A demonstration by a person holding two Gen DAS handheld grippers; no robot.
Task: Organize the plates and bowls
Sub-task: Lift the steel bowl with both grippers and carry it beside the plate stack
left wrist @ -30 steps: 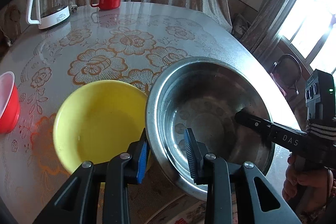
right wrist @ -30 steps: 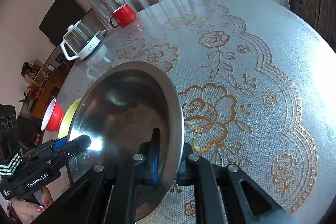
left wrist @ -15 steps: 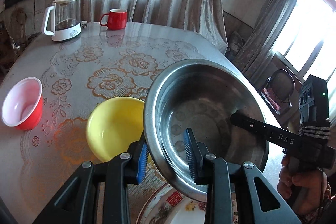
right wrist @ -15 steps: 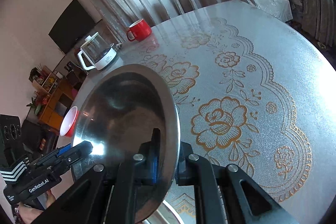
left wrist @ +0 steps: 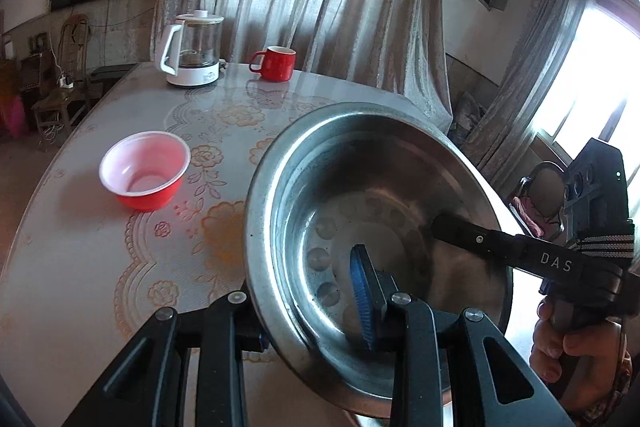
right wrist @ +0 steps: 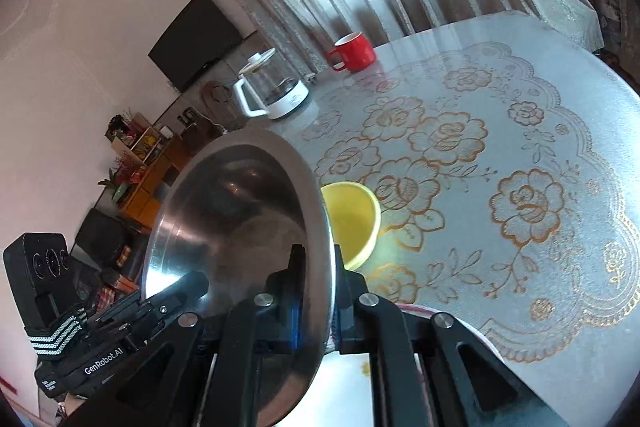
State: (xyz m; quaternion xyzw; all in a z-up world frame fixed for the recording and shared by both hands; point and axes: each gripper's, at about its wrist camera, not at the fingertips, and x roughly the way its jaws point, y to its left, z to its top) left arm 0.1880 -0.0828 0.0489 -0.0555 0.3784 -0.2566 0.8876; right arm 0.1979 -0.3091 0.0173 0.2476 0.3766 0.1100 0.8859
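Note:
A large steel bowl (left wrist: 360, 211) hangs tilted above the table, held from both sides. My left gripper (left wrist: 312, 311) is shut on its near rim; the blue pad (left wrist: 362, 301) lies inside, and the outer finger is hidden behind the wall. My right gripper (right wrist: 320, 275) is shut on the opposite rim, also seen in the left wrist view as right gripper (left wrist: 444, 225). A yellow bowl (right wrist: 352, 219) stands on the table just beyond the steel bowl. A red bowl (left wrist: 144, 179) with a white inside sits to the left. A patterned plate (right wrist: 352, 391) lies under the right gripper.
At the far edge of the flower-patterned round table (left wrist: 80, 247) stand a red mug (left wrist: 276, 63) and a glass kettle (left wrist: 196, 51). A person's hand (left wrist: 568, 343) grips the right tool. Curtains hang behind the table, a chair stands at the right.
Both grippers have risen and drawn back with the steel bowl. In the left wrist view the yellow bowl slid out of sight behind it; in the right wrist view it came into sight.

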